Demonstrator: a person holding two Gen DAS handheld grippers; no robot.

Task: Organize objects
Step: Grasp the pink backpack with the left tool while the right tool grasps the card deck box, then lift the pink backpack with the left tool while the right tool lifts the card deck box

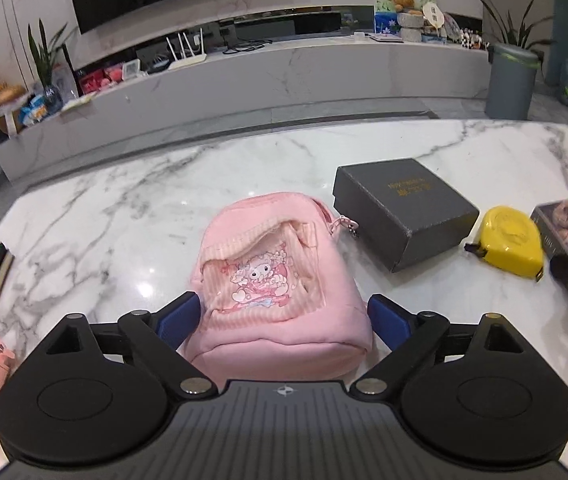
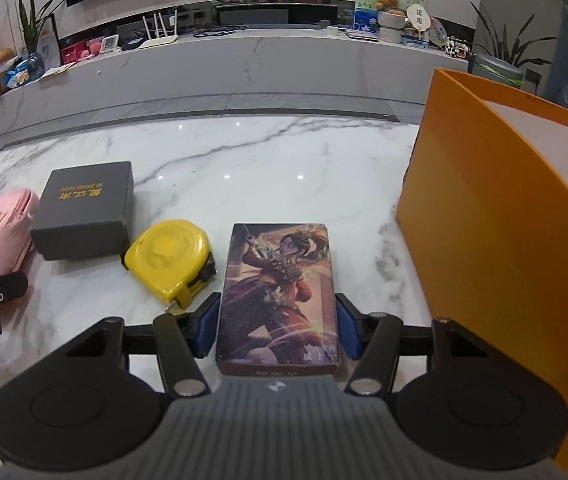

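Left gripper (image 1: 282, 318) spread wide around the near end of the pink bag (image 1: 273, 280), blue pads (image 1: 177, 316) just beside its sides, not clearly pressing. Right gripper (image 2: 277, 326) clamped on the near end of the picture box (image 2: 279, 292), pads against both long sides. Yellow tape measure (image 2: 171, 258) just left of that box, grey box (image 2: 85, 210) farther left, bag beyond. Orange box (image 2: 496, 240) standing open at right. All on the marble table (image 2: 263, 160).
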